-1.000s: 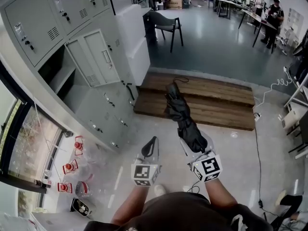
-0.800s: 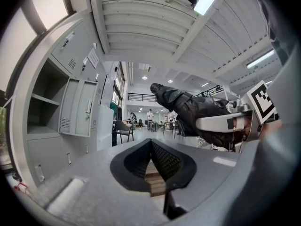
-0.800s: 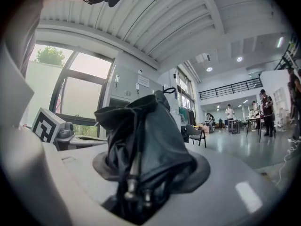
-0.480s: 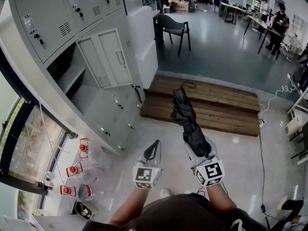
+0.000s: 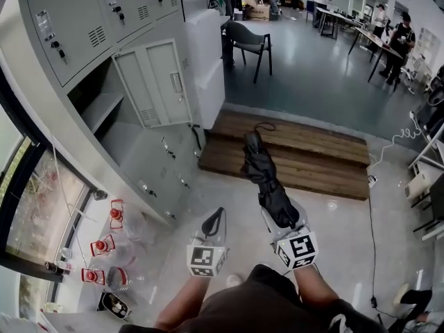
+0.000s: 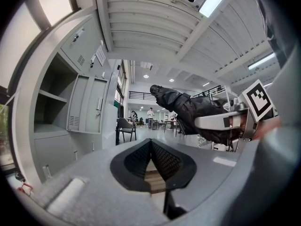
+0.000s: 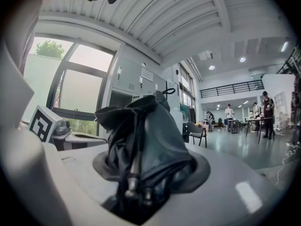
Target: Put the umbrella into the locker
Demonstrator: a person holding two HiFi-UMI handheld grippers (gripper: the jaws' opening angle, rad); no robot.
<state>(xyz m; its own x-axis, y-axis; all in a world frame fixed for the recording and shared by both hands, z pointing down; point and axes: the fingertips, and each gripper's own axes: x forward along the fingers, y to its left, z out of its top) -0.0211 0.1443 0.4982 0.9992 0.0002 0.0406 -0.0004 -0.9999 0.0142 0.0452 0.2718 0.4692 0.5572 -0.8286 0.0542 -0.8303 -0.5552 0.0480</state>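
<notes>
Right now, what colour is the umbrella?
The umbrella is black; the head view shows it best.

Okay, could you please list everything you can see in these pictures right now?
umbrella: one, black, folded, held level over the floor
lockers: one bank, grey, at the left, one compartment open
chair: one, dark, beyond the lockers
wooden platform: one, brown, on the floor ahead
red-and-white items: several, low by the window, too small to identify
people: several, far right near tables
left gripper: one, grey, jaws together, empty
right gripper: one, grey, jaws closed on the umbrella
</notes>
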